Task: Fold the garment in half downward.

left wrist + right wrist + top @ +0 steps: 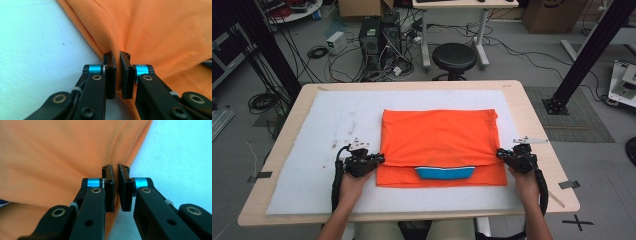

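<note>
On table [287, 145]: both grippers pinching orange shirt [439, 135].

Both tools are matt black, with a thick black cable looping off the rear of each. In the high view the left gripper [379, 159] sits lower left of centre and the right gripper [499, 153] lower right; each carries a pale grey three-cornered plate on top, and the forearms rising from the bottom edge are bare, without sleeves. In the left gripper view [117, 72] flat black pads are fixed with small black screws, bright blue anodised collars sit beside them, and brass-ringed pivots mark the angular links. The right gripper view [116, 188] shows the same build, with white cable ties.
</note>
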`<state>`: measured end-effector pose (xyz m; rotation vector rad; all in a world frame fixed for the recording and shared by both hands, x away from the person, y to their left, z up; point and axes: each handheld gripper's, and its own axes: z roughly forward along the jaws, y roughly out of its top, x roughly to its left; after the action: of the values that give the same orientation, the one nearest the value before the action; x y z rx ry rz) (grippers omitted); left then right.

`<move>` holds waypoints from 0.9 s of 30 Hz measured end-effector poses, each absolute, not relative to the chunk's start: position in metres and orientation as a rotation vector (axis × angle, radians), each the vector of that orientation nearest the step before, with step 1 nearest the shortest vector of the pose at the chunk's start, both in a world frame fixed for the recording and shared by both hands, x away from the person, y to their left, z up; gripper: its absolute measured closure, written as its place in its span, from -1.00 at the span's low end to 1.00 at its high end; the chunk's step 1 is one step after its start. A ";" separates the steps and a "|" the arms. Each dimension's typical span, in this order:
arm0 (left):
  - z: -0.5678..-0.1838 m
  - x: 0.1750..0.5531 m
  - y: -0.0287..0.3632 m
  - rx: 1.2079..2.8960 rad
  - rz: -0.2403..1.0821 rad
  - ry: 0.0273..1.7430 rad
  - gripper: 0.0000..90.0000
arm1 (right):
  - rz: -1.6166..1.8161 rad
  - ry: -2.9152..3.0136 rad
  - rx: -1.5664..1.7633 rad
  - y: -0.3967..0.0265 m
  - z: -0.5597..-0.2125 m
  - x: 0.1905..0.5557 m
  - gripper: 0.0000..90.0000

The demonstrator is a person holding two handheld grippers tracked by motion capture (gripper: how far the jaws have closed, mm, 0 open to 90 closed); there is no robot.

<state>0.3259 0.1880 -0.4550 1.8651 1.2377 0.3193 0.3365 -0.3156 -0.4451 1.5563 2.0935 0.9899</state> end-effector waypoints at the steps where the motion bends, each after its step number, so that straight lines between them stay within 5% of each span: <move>1: -0.455 0.324 0.187 1.862 0.313 1.234 0.87 | 0.985 2.092 1.542 -0.317 -0.443 0.335 0.90; 12: -0.453 0.313 0.185 1.867 0.345 1.197 0.80 | 0.925 2.084 1.493 -0.319 -0.434 0.321 0.84; 15: -0.452 0.314 0.188 1.834 0.389 1.191 0.41 | 0.939 2.045 1.445 -0.316 -0.432 0.321 0.41; 27: -0.448 0.324 0.198 1.696 0.481 1.099 -0.41 | 1.001 1.987 1.379 -0.314 -0.431 0.322 -0.33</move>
<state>0.3238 0.1981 -0.4481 1.6965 1.0985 0.4814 0.3217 -0.3140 -0.4310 1.3791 1.9872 1.0010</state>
